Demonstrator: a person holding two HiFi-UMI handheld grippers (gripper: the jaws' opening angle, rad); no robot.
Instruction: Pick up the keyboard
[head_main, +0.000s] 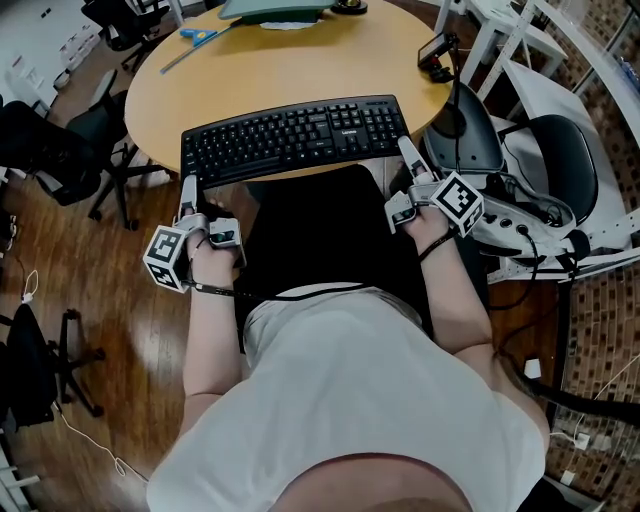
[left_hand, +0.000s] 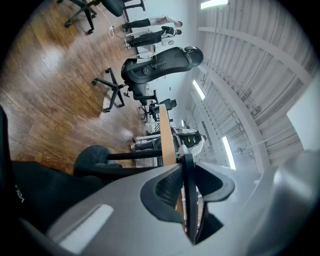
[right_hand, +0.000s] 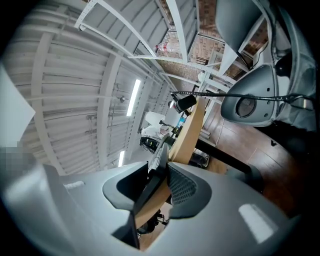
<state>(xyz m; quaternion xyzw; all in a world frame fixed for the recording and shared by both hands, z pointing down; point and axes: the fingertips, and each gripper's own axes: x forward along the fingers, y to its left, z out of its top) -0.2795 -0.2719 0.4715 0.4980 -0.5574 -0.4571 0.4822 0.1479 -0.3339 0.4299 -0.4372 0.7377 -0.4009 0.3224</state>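
Keyboard: black flat keyboard (head_main: 295, 135) lies at near edge of round wooden counter (head_main: 300, 75).
Left gripper (head_main: 188, 190): fingers apart, astride keyboard's near-left corner.
Right gripper (head_main: 407, 152): fingers apart, astride near-right corner.

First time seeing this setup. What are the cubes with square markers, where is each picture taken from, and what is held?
No robot: a person holds a two-jaw gripper in each hand; the marker cubes are parts of those grippers. The head view looks down from the person's head; the other two come from cameras riding on the grippers, looking along their jaws. A black keyboard lies at the near edge of a round wooden table. The left gripper is at its left end, the right gripper at its right. Each pair of jaws straddles the keyboard's edge; whether they pinch it I cannot tell.
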